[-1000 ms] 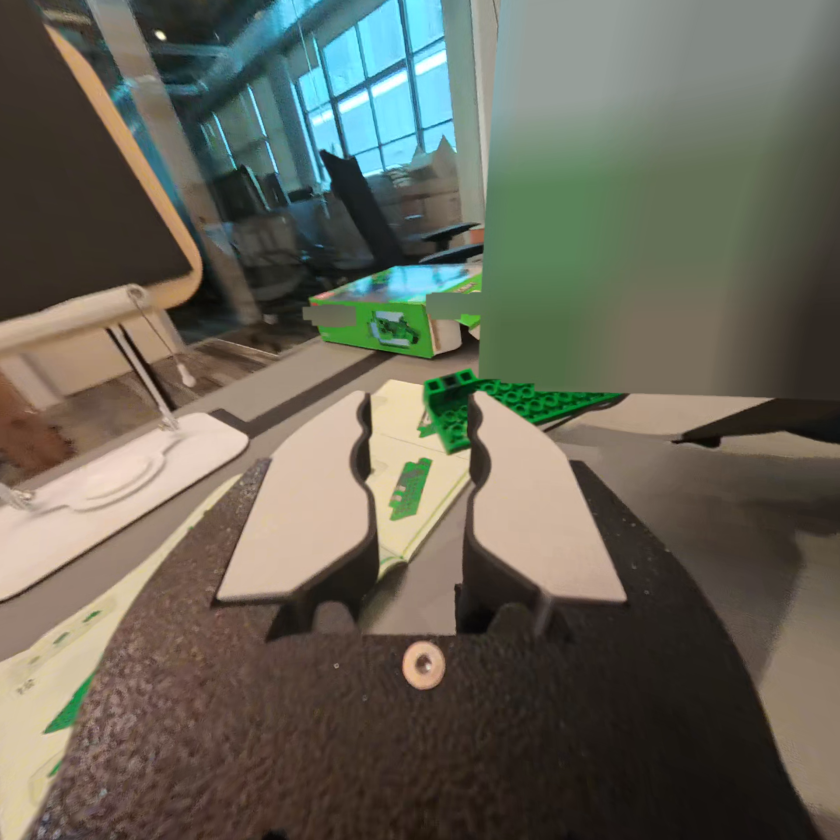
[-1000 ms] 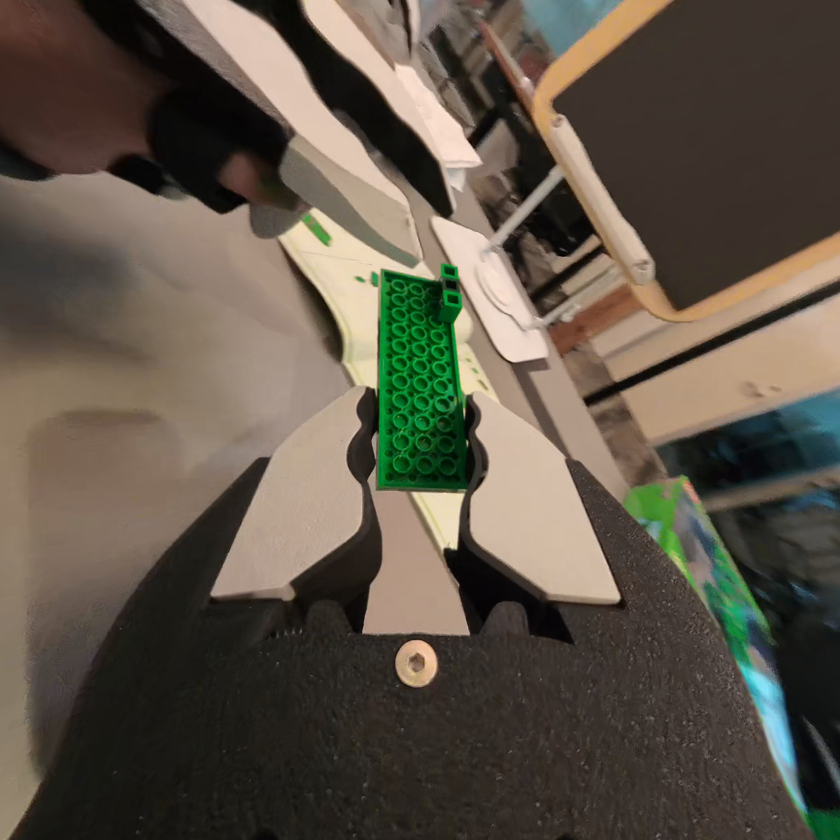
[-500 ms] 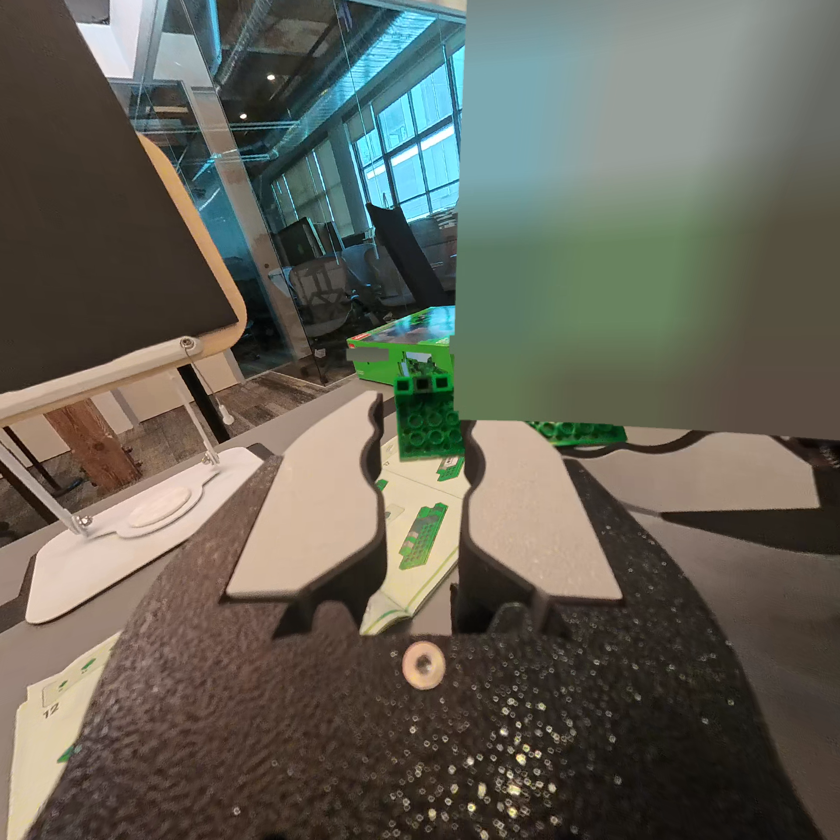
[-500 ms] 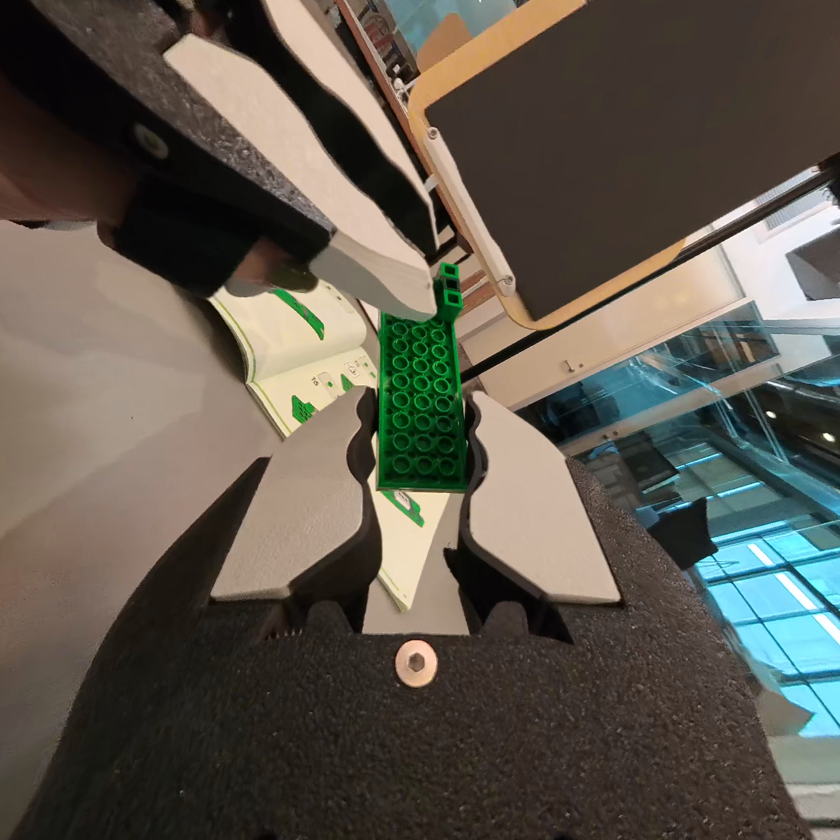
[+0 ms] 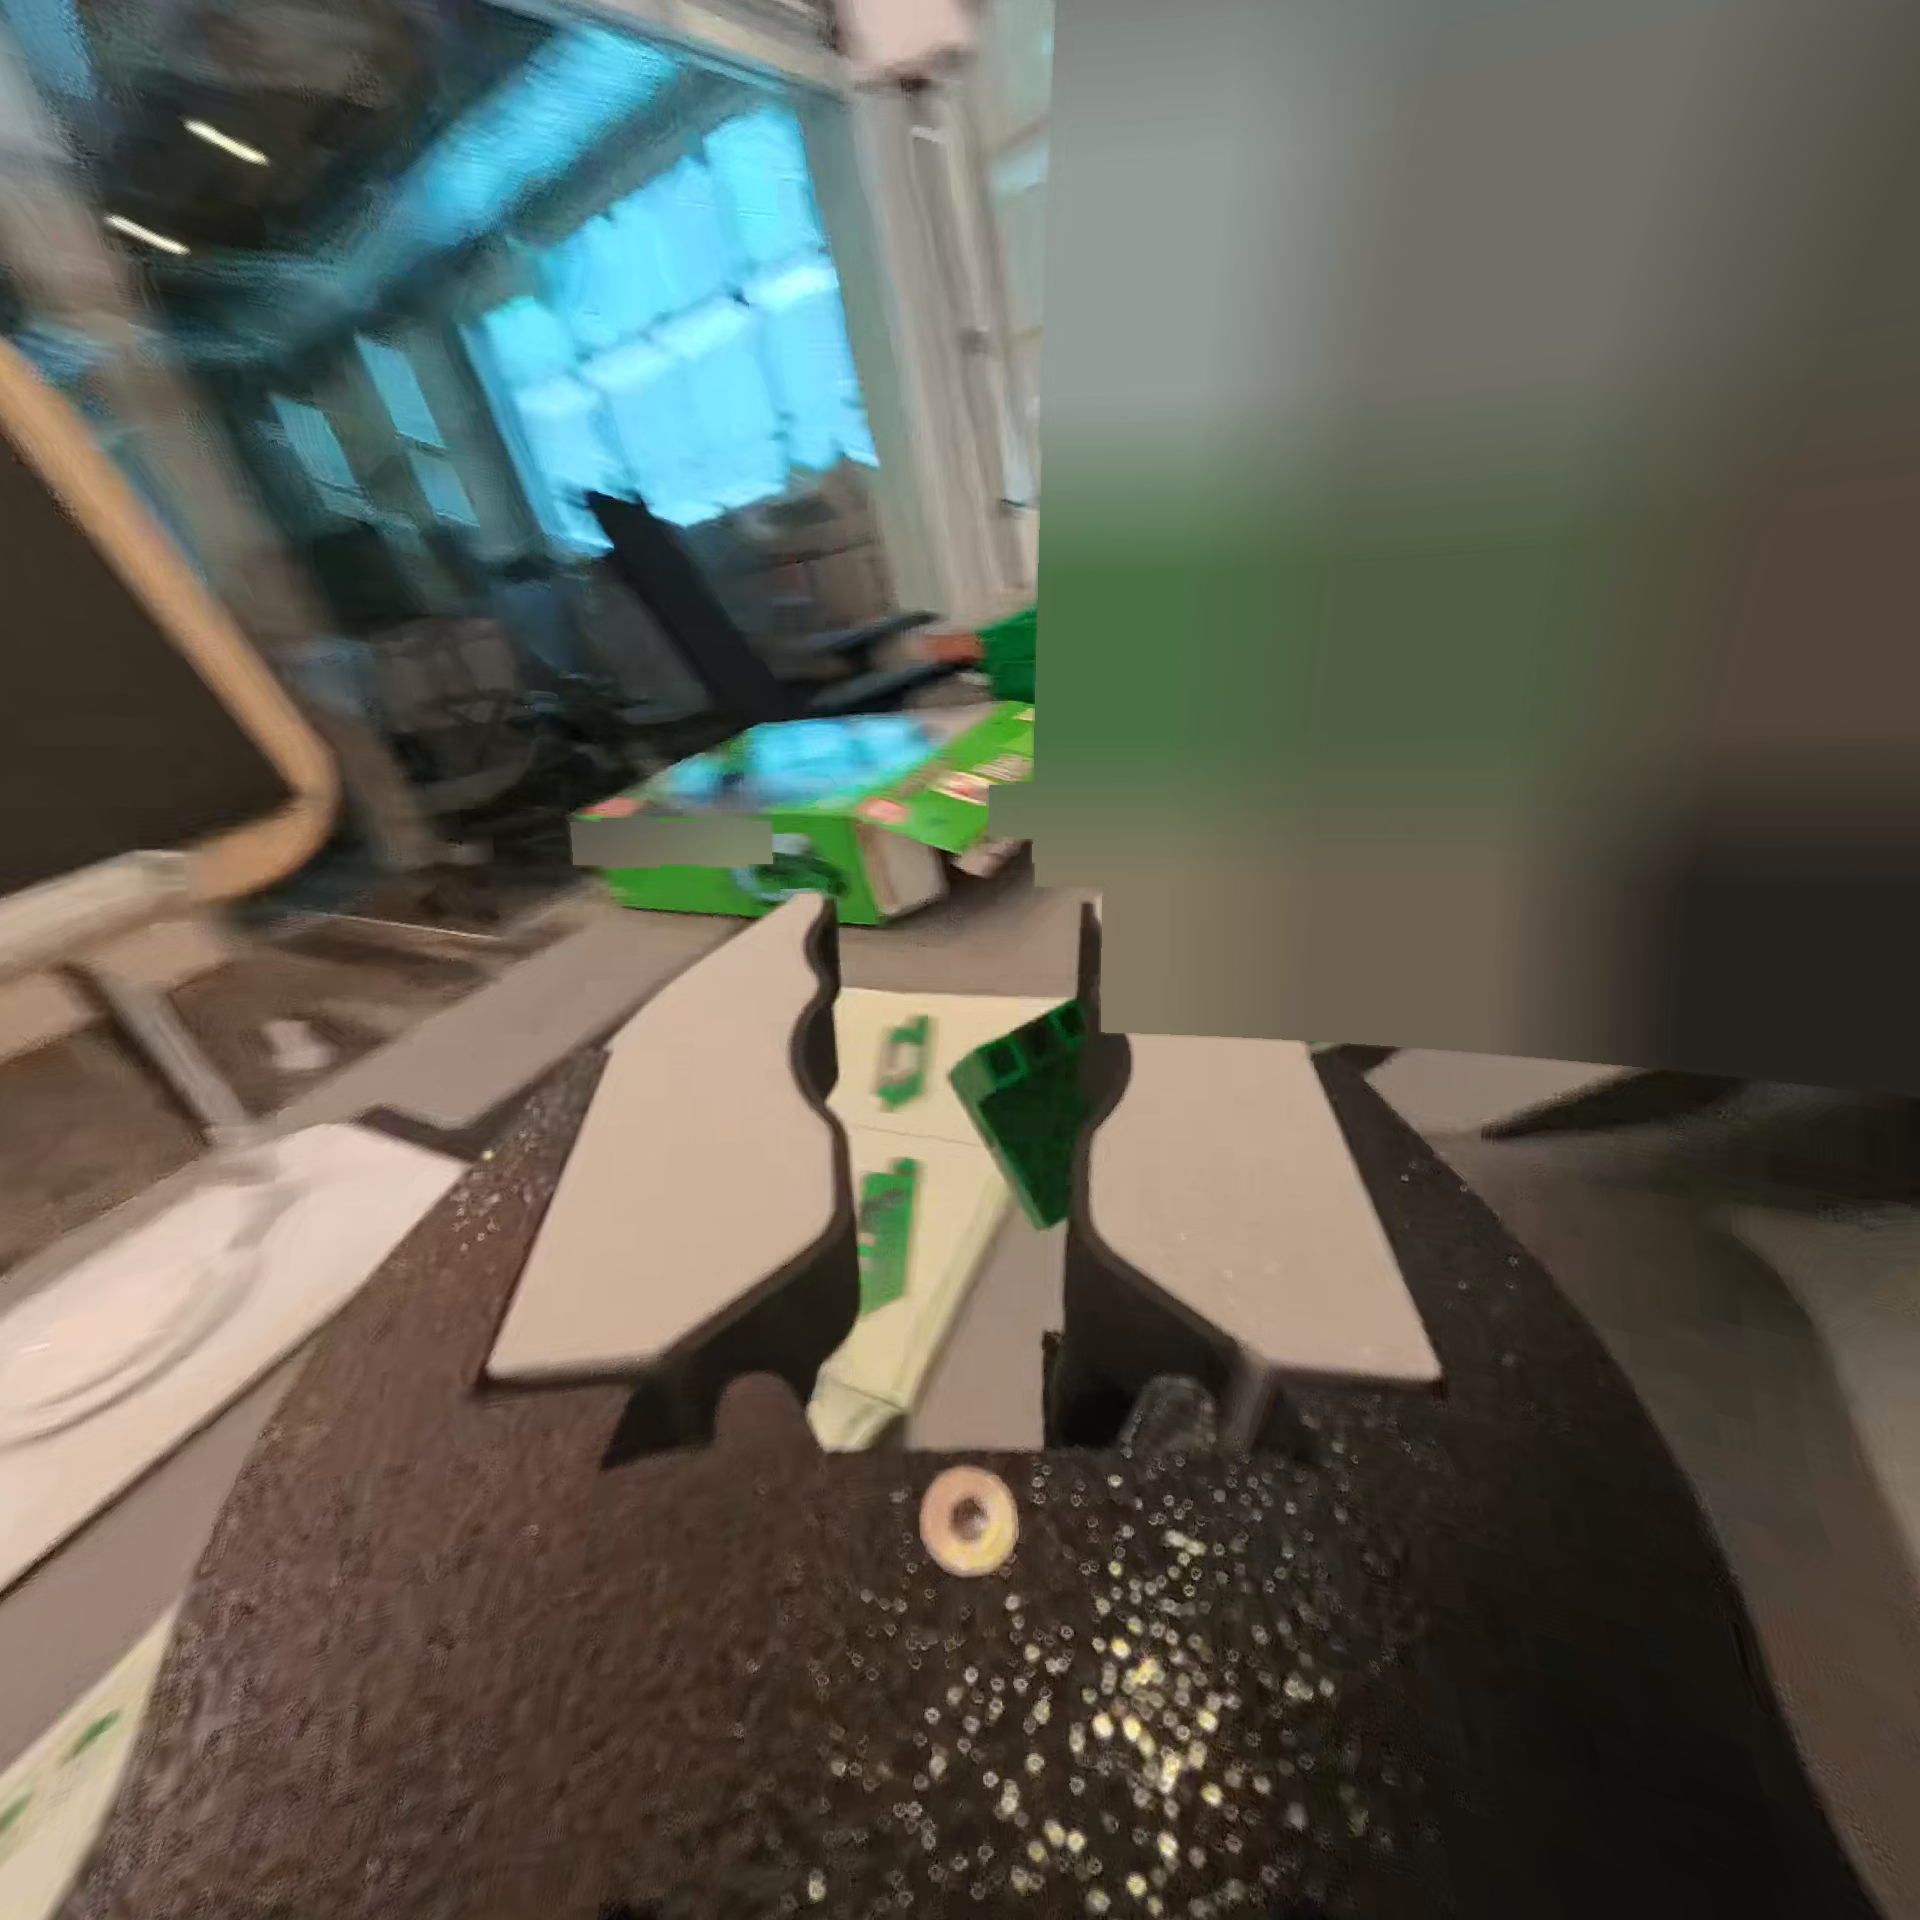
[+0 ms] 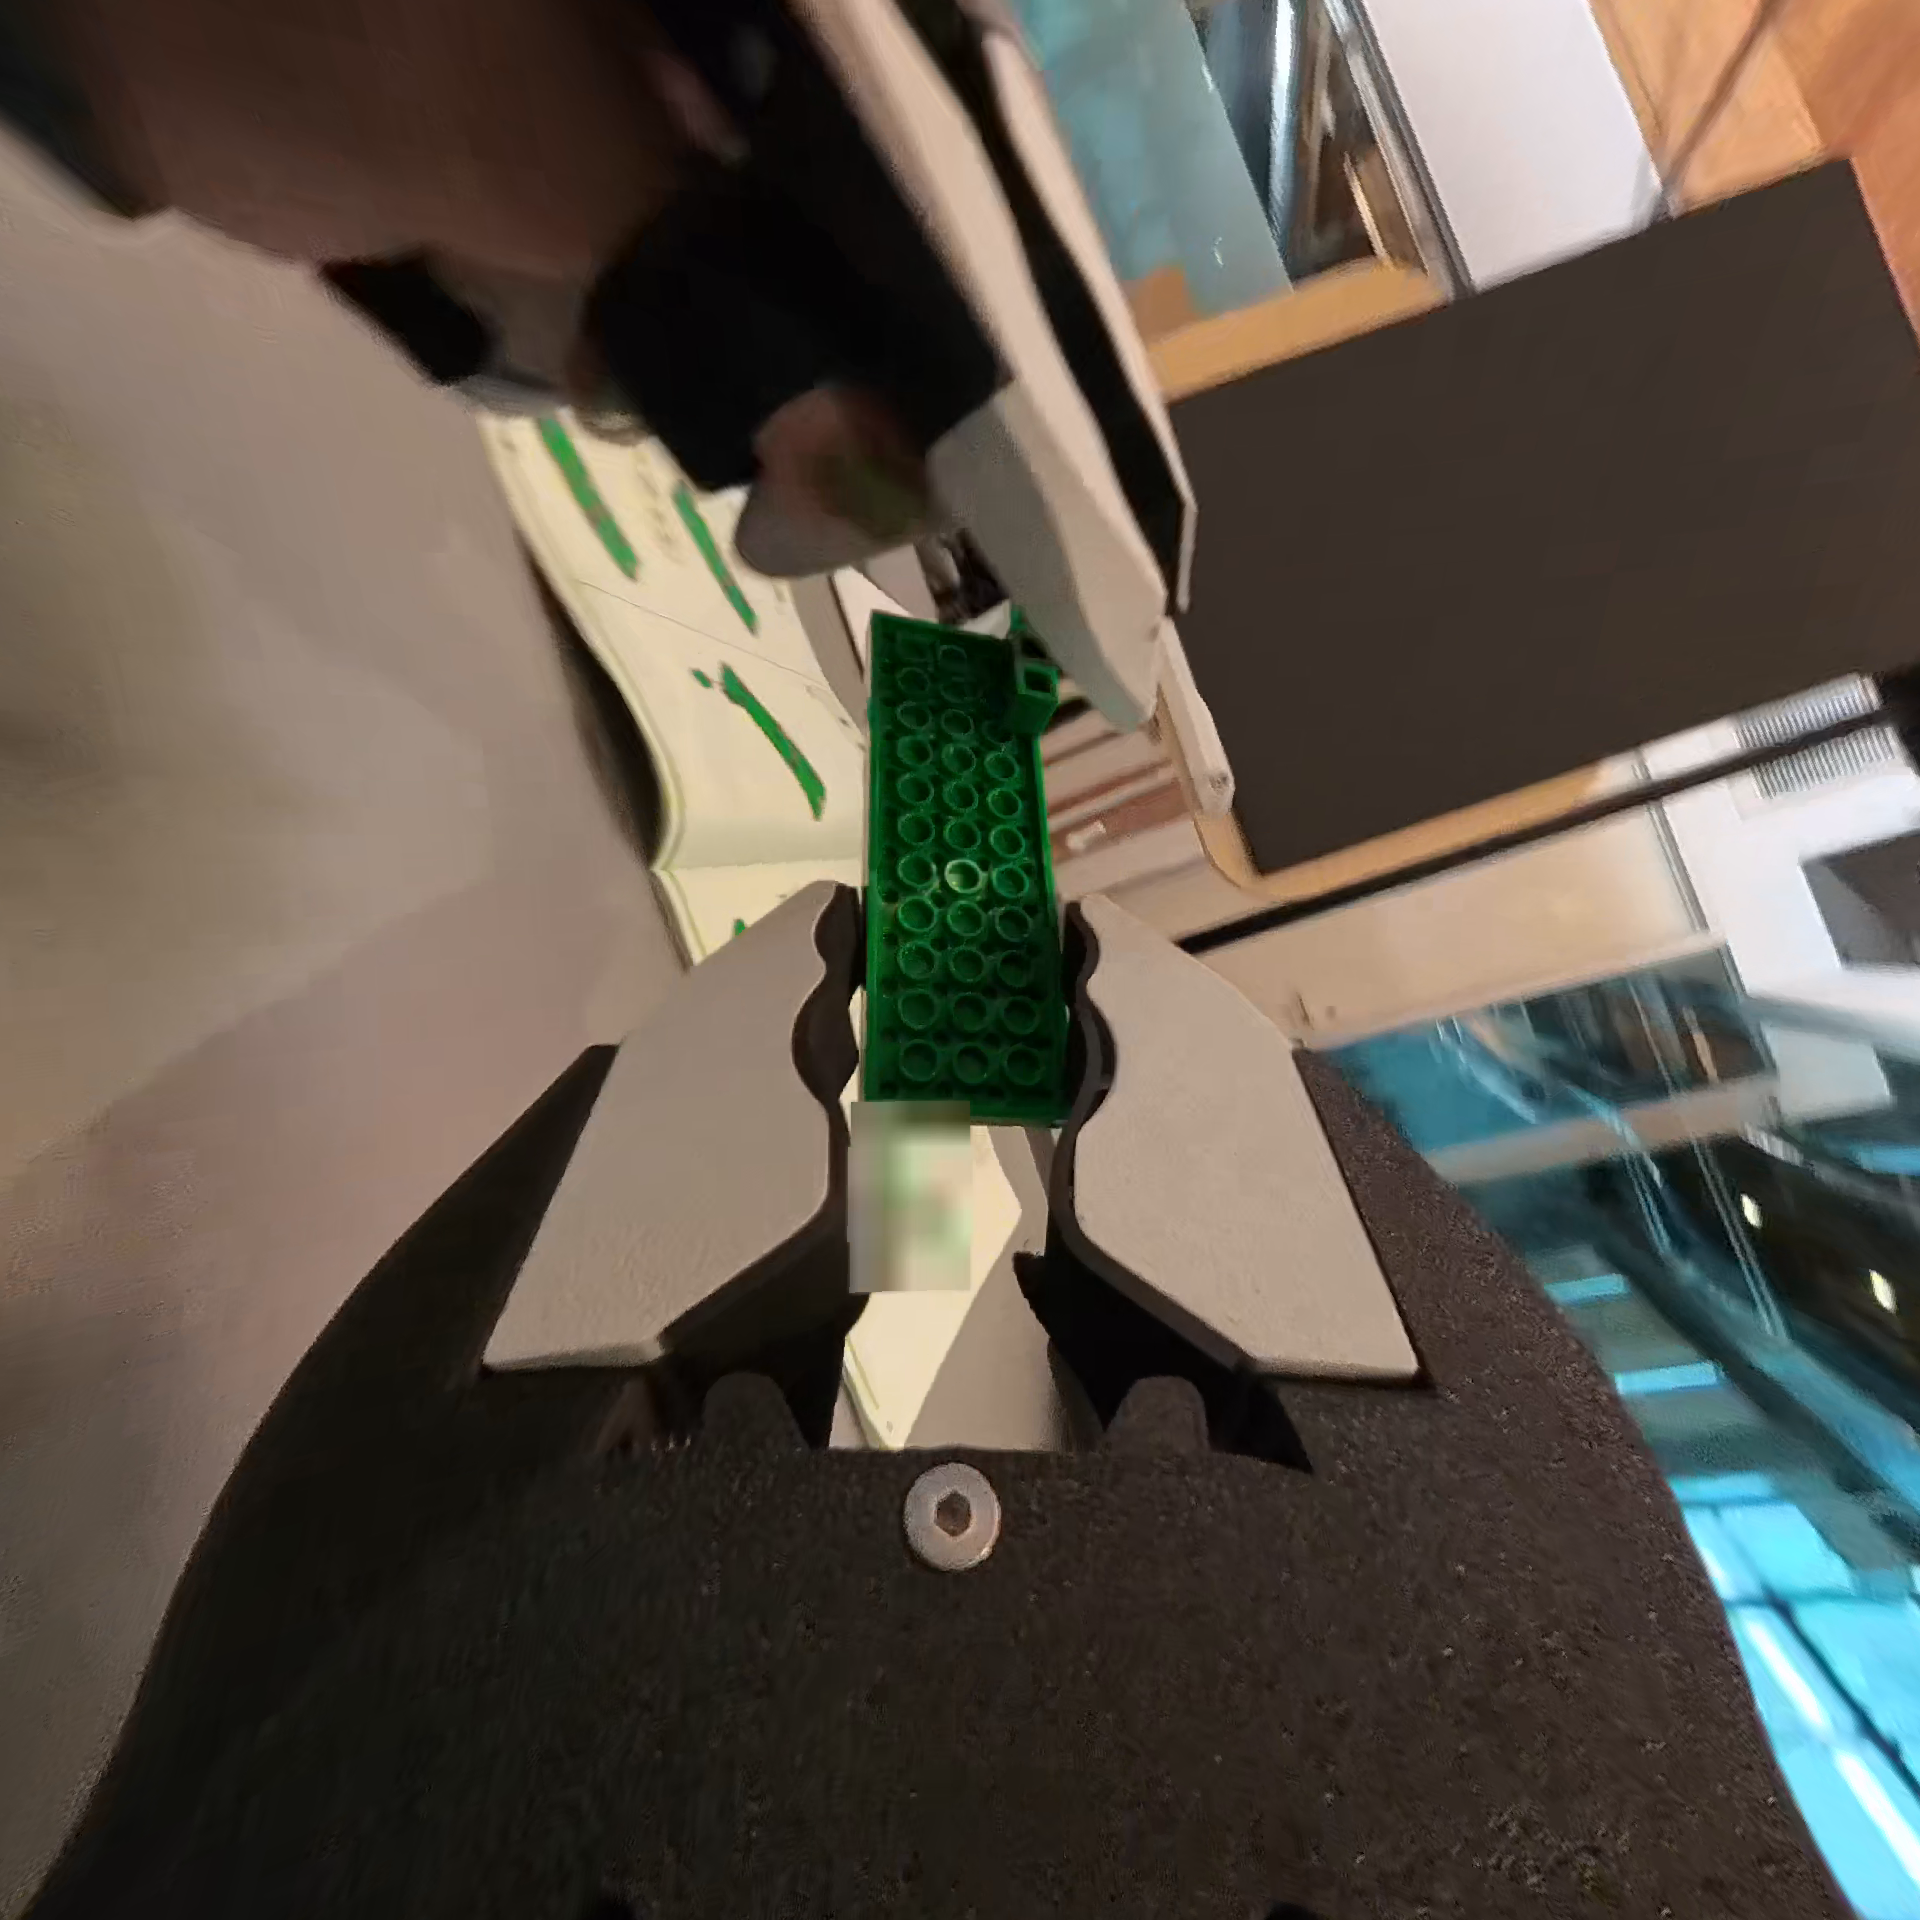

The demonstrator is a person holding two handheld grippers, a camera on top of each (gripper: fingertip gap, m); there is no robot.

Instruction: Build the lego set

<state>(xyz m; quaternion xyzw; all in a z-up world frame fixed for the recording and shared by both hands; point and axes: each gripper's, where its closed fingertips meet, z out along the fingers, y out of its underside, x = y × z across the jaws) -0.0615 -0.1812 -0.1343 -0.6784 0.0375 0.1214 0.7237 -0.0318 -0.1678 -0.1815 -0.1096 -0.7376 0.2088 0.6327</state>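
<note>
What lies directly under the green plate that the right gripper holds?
Below the green plate, clamped between the right gripper's fingers, lies an open instruction booklet on the grey table. The plate hides the booklet page directly beneath it, and a blurred patch covers more.

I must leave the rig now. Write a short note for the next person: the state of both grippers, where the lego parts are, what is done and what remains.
Right gripper: shut on the long green plate, holding it by its near end, off the table.
Left gripper: open, nothing gripped; its fingertips are at the plate's far end, by the small green brick fixed on that corner.
Instruction booklet lies open on the grey table; the green box lies behind it.
Done: one small brick is on the plate.
Left: the rest of the build; no other loose pieces are in view.
</note>
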